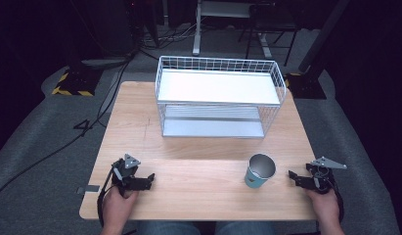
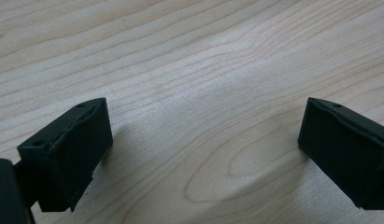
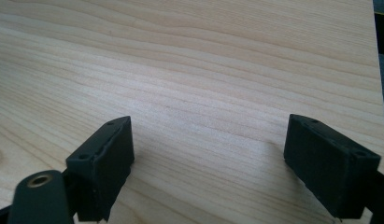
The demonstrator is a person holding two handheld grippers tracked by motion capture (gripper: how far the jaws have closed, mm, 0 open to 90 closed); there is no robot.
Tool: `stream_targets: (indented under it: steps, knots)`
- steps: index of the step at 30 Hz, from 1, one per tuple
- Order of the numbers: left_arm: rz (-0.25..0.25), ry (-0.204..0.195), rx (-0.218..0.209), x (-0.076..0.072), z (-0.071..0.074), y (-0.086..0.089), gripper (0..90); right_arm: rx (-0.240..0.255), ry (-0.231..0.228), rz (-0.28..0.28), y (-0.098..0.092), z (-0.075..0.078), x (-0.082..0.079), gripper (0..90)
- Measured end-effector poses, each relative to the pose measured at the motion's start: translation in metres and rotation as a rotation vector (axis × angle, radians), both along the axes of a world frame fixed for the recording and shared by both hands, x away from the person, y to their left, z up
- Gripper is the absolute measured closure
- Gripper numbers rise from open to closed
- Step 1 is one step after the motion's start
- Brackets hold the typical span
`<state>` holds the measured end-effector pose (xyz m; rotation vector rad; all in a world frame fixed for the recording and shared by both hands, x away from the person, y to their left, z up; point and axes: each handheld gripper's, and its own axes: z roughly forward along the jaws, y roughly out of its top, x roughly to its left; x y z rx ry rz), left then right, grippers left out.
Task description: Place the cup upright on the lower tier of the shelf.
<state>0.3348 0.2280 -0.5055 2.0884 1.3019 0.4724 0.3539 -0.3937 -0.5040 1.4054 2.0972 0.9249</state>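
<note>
Empty cup (image 1: pixel 260 170) beside wire rack (image 1: pixel 219 97)

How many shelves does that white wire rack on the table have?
2: an upper shelf ringed by the wire rail of the rack, and a lower shelf just above the table. Both look bare.

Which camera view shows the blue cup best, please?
The high view shows the blue cup best: it stands upright and open on the wooden table, just left of the right gripper. The left gripper view and the right gripper view give bare wood between open jaws, so they tell nothing about the cup.
</note>
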Motion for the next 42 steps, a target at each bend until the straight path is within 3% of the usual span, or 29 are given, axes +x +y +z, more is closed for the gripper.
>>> stream_targets:
  steps: [4, 9, 13, 18, 27, 33, 42]
  knots:
    - [0.001, 0.000, -0.002, 0.000, 0.000, 0.000, 3.4, 0.004, 0.003, -0.007, 0.000, 0.000, -0.001, 15.2]
    - [-0.003, 0.002, -0.001, 0.000, 0.000, 0.000, 3.4, 0.112, 0.009, -0.016, -0.008, 0.001, -0.003, 15.3]
    - [0.000, 0.001, -0.003, 0.000, 0.000, 0.000, 3.4, 0.084, -0.015, -0.021, -0.009, 0.005, -0.009, 15.3]
    - [-0.008, -0.001, -0.003, 0.002, 0.000, -0.001, 3.4, 0.071, -0.079, -0.023, -0.009, 0.017, -0.019, 15.2]
    - [-0.012, 0.000, -0.005, 0.006, 0.000, -0.003, 3.4, 0.076, -0.156, 0.041, 0.003, 0.035, -0.045, 14.8]
    - [-0.012, -0.001, 0.001, 0.007, 0.000, -0.004, 3.4, 0.088, -0.169, 0.087, 0.012, 0.042, -0.059, 14.8]
    - [-0.012, -0.002, 0.002, 0.007, 0.000, -0.004, 3.5, 0.102, -0.142, 0.152, 0.033, 0.048, -0.073, 14.9]
